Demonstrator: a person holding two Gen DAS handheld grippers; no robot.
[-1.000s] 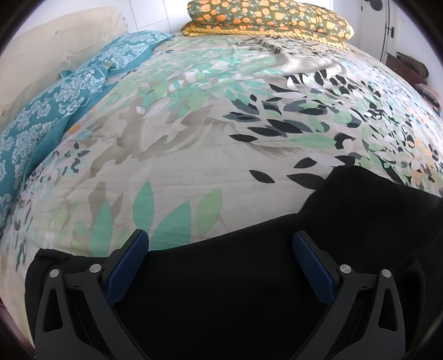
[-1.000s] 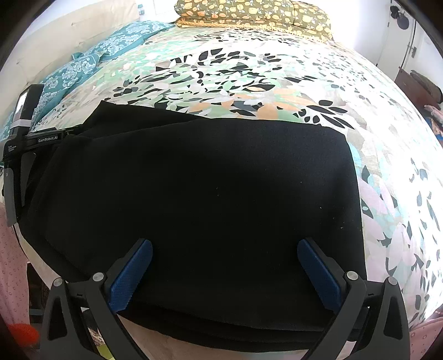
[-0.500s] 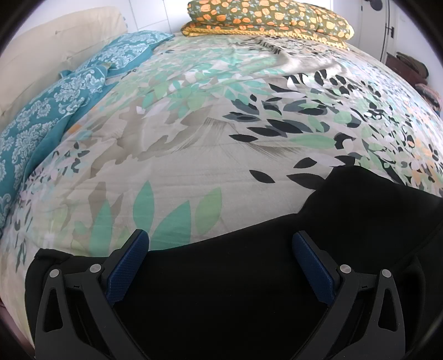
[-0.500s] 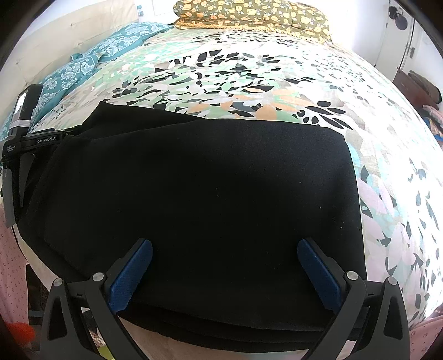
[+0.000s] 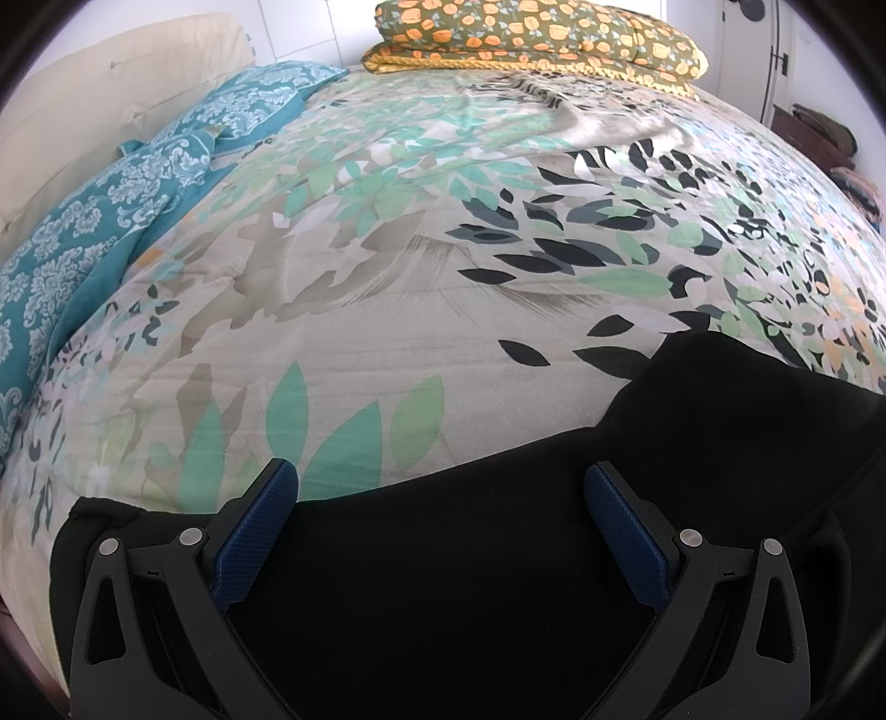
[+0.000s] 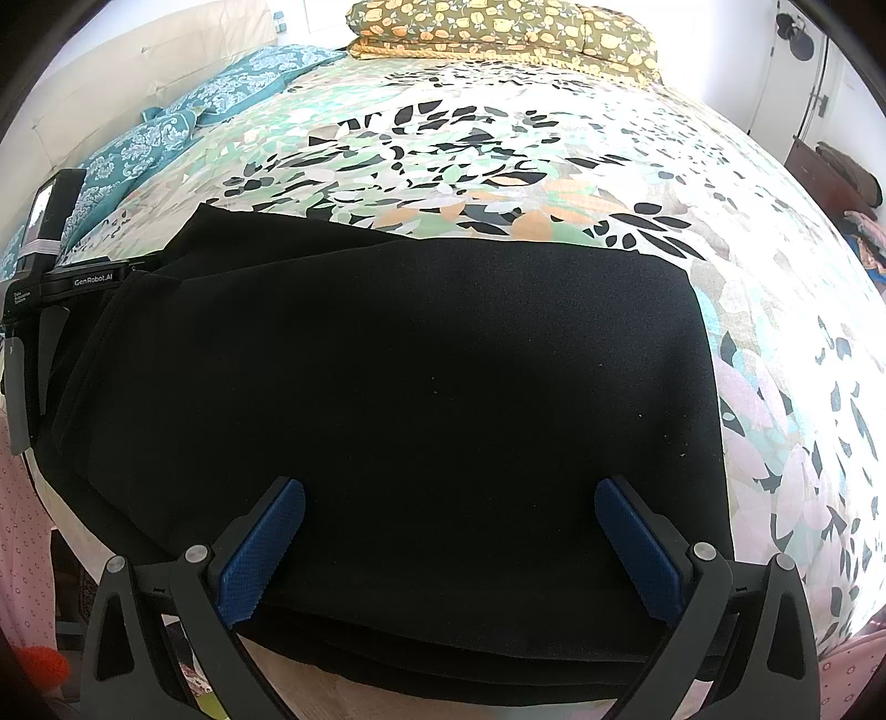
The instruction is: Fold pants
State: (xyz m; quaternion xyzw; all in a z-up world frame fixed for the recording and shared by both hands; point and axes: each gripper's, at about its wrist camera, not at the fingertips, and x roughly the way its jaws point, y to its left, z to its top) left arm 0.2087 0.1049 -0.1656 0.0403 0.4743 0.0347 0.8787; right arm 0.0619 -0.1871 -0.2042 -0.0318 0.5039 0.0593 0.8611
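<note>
The black pants (image 6: 421, 376) lie folded in several layers as a broad rectangle at the near edge of the bed; in the left wrist view they (image 5: 498, 565) fill the bottom. My right gripper (image 6: 449, 501) is open and empty, its blue pads (image 6: 260, 554) spread just above the pants' near edge. My left gripper (image 5: 442, 487) is open and empty over the pants' left end. Its body (image 6: 50, 277) shows at the left of the right wrist view, beside the pants.
The bed's leaf-patterned cover (image 5: 387, 288) stretches beyond the pants. Teal patterned pillows (image 5: 111, 221) lie at the left by a cream headboard (image 5: 83, 111). A folded orange-flowered quilt (image 5: 531, 39) sits at the far end. Dark furniture (image 6: 830, 183) stands at the right.
Almost nothing: the right wrist view has shifted very slightly over the pants. Both grippers stay open and the pants lie as before.
</note>
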